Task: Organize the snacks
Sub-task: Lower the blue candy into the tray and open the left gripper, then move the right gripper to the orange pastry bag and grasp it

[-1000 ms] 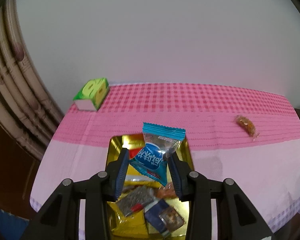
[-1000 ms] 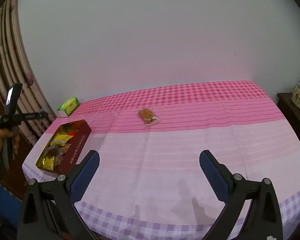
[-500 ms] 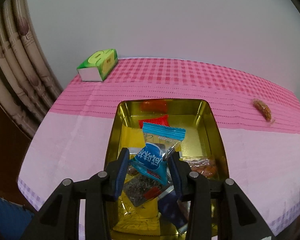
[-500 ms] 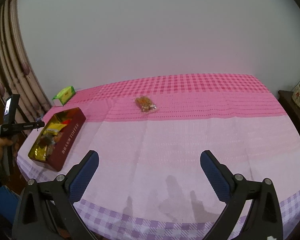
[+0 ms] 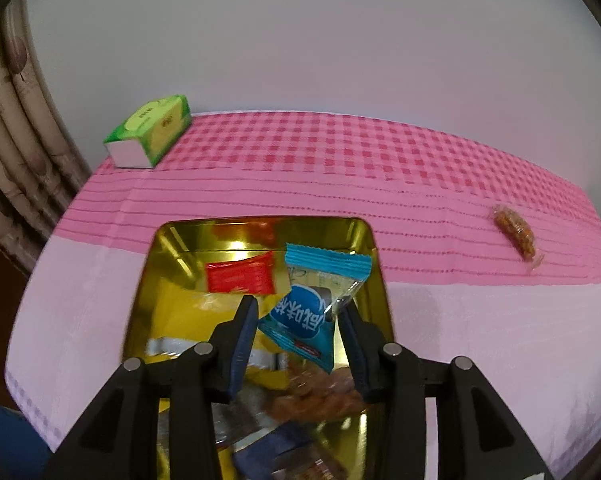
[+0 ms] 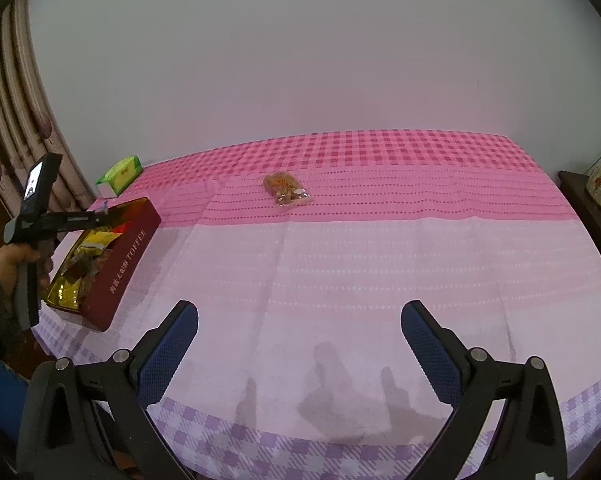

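The left gripper (image 5: 298, 330) has sunk over the tin (image 5: 140, 280); its jaws are opening, freeing the blue packet (image 5: 306, 316); the right gripper (image 6: 300, 354) gapes empty.

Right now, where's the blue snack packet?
In the left wrist view, the blue snack packet hangs between the opening jaws of the left hand-held gripper, over the gold-lined tin box near its right wall.

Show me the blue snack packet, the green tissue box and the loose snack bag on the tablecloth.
blue snack packet (image 5: 300, 320), left wrist view, printed front.
green tissue box (image 5: 156, 128), left wrist view, top face.
loose snack bag (image 6: 286, 189), right wrist view, middle.
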